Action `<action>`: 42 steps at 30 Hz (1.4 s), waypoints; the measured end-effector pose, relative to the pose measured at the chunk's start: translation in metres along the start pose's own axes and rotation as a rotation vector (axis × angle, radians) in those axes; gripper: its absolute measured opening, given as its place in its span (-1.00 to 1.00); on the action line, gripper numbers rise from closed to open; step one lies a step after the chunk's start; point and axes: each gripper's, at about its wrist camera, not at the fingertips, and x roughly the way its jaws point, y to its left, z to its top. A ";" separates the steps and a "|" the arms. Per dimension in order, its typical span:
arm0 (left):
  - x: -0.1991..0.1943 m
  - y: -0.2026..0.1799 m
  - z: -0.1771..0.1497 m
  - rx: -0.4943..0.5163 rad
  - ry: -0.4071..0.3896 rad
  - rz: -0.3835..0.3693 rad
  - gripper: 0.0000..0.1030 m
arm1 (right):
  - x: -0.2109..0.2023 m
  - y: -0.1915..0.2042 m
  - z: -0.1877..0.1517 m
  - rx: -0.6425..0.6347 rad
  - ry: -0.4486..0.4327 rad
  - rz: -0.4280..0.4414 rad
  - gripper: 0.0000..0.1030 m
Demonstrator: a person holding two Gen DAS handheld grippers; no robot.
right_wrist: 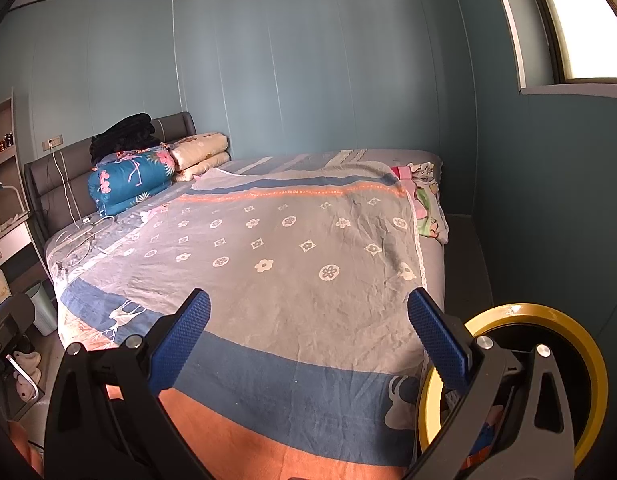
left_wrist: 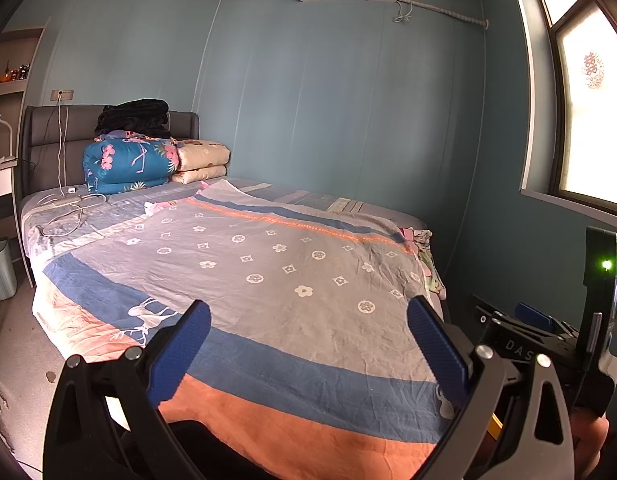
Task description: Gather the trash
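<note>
Left gripper (left_wrist: 308,344) and right gripper (right_wrist: 308,340) hang over the foot of the bed (left_wrist: 424,224), jaws spread wide, nothing between the blue pads (right_wrist: 180,344). A yellow-rimmed bin (right_wrist: 588,364) stands just right of the right gripper; a pale bin (left_wrist: 0,268) stands on the floor at the bed's left side. No trash can be identified on the bedspread (left_wrist: 268,272).

Both wrist views over bed (left_wrist: 292,280)

A yellow-rimmed bin (right_wrist: 548,316) sits half behind the right gripper, its contents unreadable. The small bin (left_wrist: 0,268) beside the bed is cut off by the left view's edge. Ornaments on the shelf (left_wrist: 16,72) are too small to identify.
</note>
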 end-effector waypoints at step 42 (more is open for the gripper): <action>0.008 0.007 0.000 0.002 0.025 -0.022 0.84 | 0.004 0.003 -0.014 0.025 0.044 -0.005 0.84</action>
